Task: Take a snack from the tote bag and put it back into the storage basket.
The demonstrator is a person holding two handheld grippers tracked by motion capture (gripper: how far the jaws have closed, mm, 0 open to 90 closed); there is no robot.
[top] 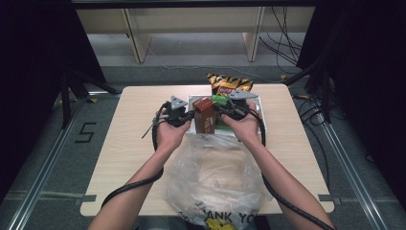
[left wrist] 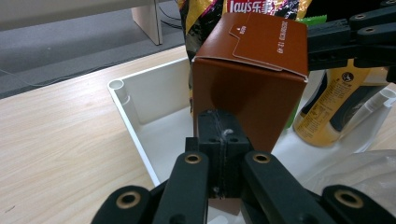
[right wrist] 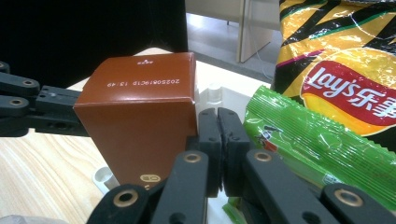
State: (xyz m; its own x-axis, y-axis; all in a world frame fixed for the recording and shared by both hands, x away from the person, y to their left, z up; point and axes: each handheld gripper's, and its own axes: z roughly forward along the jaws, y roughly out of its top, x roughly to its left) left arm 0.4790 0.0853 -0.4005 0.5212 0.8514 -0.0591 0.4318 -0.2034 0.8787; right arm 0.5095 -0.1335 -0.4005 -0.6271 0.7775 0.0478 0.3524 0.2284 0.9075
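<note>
Brown carton (top: 206,116) stands upright in white tray (top: 259,102), w/ left gripper (top: 187,116) and right gripper (top: 219,111) pressed against its opposite sides. Both grippers' jaws closed tight w/ nothing between, so carton's squeezed btwn the two. Lay's chip bag (right wrist: 345,60) & green packet (right wrist: 308,140) sit just beside it.

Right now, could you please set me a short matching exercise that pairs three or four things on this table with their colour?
Things:
1. carton
2. chip bag
3. tray
4. snack packet

Colours:
A. white
B. green
C. brown
D. yellow and black with a red logo

Pairs: 1-C, 2-D, 3-A, 4-B
</note>
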